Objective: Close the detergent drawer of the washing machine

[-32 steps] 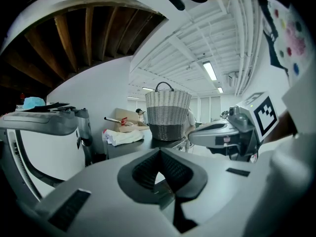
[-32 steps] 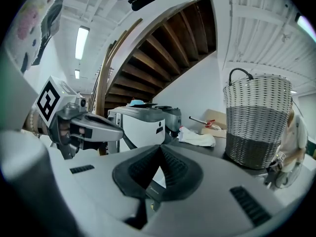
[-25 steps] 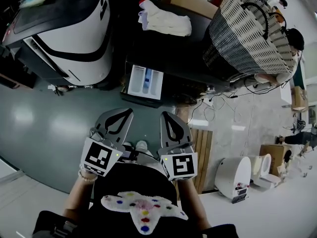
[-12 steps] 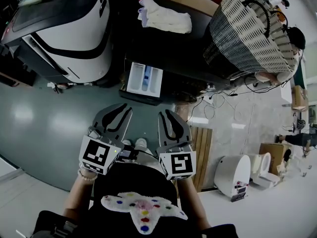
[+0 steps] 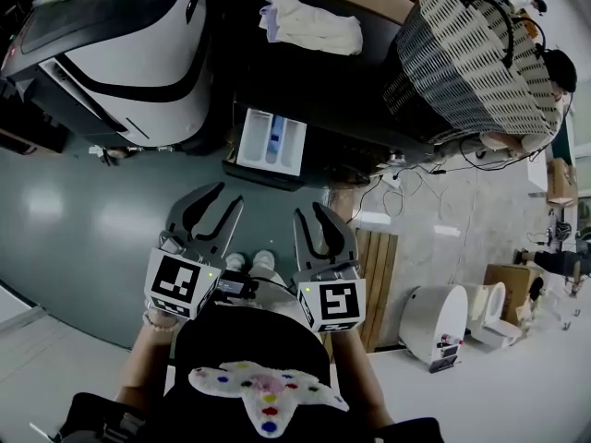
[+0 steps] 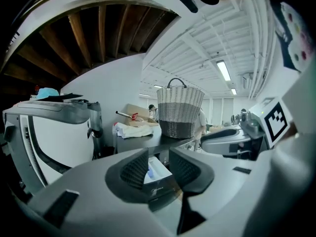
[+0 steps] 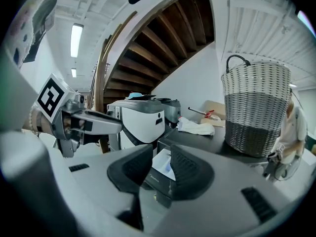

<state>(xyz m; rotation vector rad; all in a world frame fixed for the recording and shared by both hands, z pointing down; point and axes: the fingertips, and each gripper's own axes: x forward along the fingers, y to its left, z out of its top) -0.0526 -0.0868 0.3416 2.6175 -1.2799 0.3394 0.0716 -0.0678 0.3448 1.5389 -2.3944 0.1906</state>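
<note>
**Detergent drawer (image 5: pixel 271 143) hanging open, both claws let go**

Pulled out of the front of the dark washing machine (image 5: pixel 319 95), white tray facing up with a blue insert inside. Sitting well apart from both claws, out ahead across the grey floor (image 5: pixel 83 220). Left gripper (image 6: pixel 158 154): just been opening, parted now, pinching nothing, only the far-off drawer showing through the gap. Right gripper (image 7: pixel 162 149): same deal, just spread open, gripping nothing. Held side by side, close to the body. Up on the machine's top: white cloth (image 5: pixel 314 28) and big wicker basket (image 5: pixel 471 63).

Woven wicker basket (image 5: pixel 466 58), glossy white plastic detergent drawer (image 5: pixel 271 143), soft cloth (image 5: pixel 314 28).
</note>
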